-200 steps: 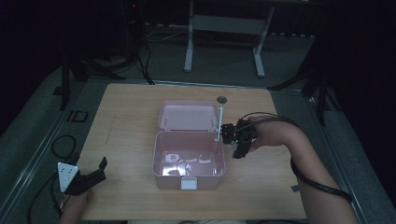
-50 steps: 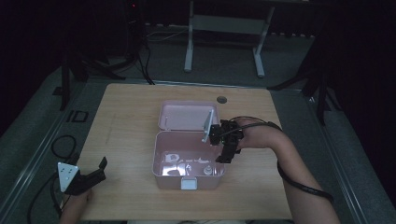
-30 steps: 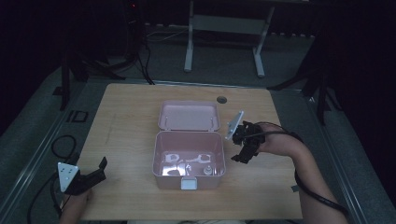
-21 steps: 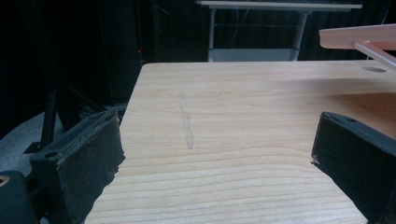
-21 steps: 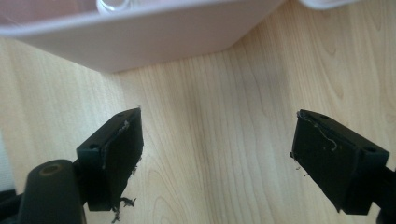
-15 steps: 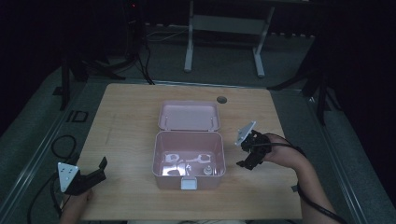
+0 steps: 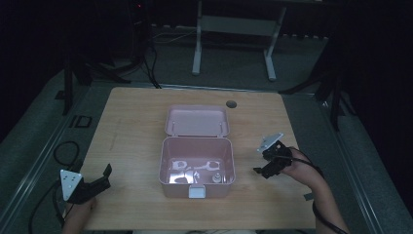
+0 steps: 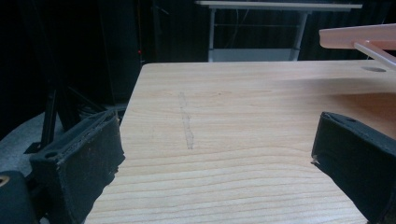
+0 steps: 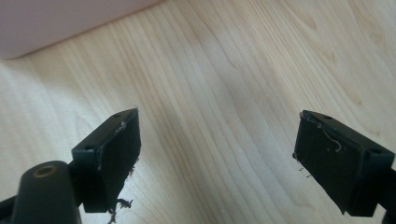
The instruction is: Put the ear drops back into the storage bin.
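Note:
An open pink box [image 7: 197, 187] stands mid-table, its lid [image 7: 197, 121] laid back flat behind it. Several small pale items [image 7: 195, 170] lie inside. My right gripper [image 7: 260, 170] hangs low over bare wood just right of the box. Its jaws have just been opening and now stand open with nothing between them. In the right gripper view [image 9: 217, 135] the box wall [image 9: 56, 23] shows at the top left. My left gripper [image 7: 104, 178] rests open at the table's front left. In its own view [image 8: 219, 135] the lid's edge [image 8: 359, 37] is at the far right.
The wooden table [image 7: 131, 126] has a round cable hole [image 7: 231, 104] near its back edge. A metal stand [image 7: 234, 29] and cables sit on the dark floor behind. Bare wood lies on both sides of the box.
My right gripper has drawn away from the box's right rim, moving right and down toward the tabletop. The left gripper has stayed put.

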Demonstrator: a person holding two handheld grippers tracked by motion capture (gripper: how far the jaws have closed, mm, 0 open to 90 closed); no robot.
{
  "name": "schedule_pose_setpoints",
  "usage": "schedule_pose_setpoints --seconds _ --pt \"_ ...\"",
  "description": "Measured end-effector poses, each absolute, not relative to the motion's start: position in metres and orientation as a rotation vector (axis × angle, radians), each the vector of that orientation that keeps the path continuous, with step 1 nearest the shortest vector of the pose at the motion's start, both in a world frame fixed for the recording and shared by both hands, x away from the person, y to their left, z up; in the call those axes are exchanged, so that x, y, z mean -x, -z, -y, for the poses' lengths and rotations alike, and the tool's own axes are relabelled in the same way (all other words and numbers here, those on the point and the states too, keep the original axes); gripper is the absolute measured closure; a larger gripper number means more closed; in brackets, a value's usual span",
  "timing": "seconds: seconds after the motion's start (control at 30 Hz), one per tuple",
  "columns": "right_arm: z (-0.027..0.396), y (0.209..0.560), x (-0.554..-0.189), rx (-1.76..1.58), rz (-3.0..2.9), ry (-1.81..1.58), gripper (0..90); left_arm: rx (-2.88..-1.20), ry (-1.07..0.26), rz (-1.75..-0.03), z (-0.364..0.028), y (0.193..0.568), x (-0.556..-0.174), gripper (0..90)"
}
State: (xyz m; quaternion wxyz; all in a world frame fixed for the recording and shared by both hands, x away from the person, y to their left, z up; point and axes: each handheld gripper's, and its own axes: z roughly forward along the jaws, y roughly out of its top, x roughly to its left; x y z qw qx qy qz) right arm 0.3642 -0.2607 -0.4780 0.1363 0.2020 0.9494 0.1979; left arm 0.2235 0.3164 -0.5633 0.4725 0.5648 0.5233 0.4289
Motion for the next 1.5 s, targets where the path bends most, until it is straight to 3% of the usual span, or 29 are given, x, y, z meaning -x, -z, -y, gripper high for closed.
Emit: schedule_pose_setpoints --seconds 0.8,1.5 --pt "0.284 0.531 -0.351 -0.962 -2.236 -0.827 13.4 -1.379 -1.046 -1.283 -0.317 0.563 -0.224 2.0" --pt "0.321 0.544 -0.337 -1.197 -1.842 -0.997 13.4 -1.38 -1.049 -1.284 -0.317 0.563 -0.224 2.0"
